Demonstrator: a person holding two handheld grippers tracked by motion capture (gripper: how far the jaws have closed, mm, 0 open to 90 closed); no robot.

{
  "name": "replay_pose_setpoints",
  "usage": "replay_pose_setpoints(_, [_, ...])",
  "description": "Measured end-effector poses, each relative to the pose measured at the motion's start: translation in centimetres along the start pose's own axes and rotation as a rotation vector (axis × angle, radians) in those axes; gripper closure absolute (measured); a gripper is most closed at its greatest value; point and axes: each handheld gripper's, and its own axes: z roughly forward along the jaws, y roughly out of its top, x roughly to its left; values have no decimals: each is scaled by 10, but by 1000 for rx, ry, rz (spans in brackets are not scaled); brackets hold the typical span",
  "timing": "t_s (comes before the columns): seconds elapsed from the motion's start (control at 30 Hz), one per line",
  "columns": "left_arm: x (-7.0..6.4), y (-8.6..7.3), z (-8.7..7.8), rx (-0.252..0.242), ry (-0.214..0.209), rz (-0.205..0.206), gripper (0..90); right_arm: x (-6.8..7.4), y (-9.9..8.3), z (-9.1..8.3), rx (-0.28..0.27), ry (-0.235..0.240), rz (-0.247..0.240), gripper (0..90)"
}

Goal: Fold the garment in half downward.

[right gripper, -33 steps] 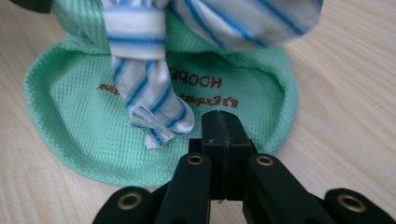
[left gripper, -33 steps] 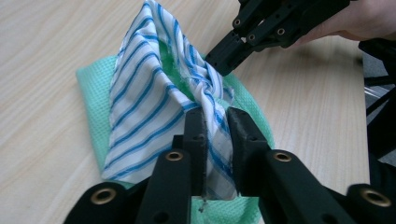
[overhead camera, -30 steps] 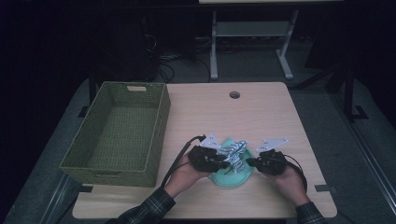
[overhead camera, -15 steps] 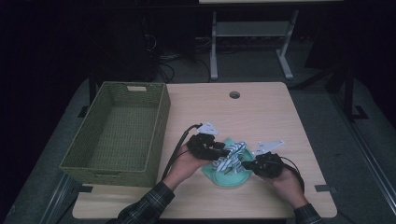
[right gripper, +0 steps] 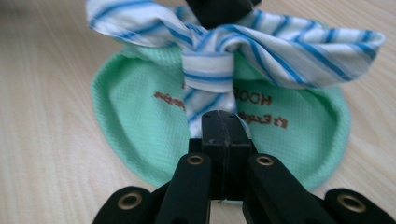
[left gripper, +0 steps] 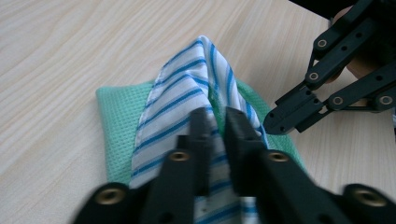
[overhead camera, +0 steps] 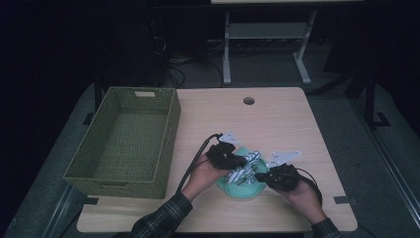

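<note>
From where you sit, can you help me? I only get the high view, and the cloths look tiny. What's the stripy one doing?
Observer: The striped cloth is bunched up and lifted off the green cloth, which lies flat on the table.
Operator: Are both tools holding it?
Observer: Yes. The right tool is shut on a hanging fold of it, and the left tool pinches its raised middle.
Operator: Is anything written on the green one?
Observer: Yes, brownish lettering, upside down in the right gripper view and too blurred to read.
Operator: Are the tools bumping?
Observer: In the left gripper view the tips sit close, with a small gap.
</note>
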Motion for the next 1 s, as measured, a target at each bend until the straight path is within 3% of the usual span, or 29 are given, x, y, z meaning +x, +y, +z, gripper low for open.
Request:
replay_pose_setpoints(0.13, [-1, 0, -2, -1, -10, 8, 891, -1, 1, 7, 8, 22, 7, 897])
replay_pose_setpoints(0.47, [-12, 9, -23, -59, -38, 24, 891, 1, 17, 16, -47, 37, -3, 897])
replay_pose_setpoints(0.63, [-21, 9, -16, -61, -55, 31, 891, -1, 13, 17, -34, 32, 6, 897])
replay_pose_setpoints(0.8, [-26, 7, -3, -45, -54, 32, 891, -12, -5, 7, 12, -9, 49, 897])
replay_pose_setpoints(1.0, [-30, 2, 14, -15, -61, 39, 891, -32, -16, -11, 2, -91, 104, 897])
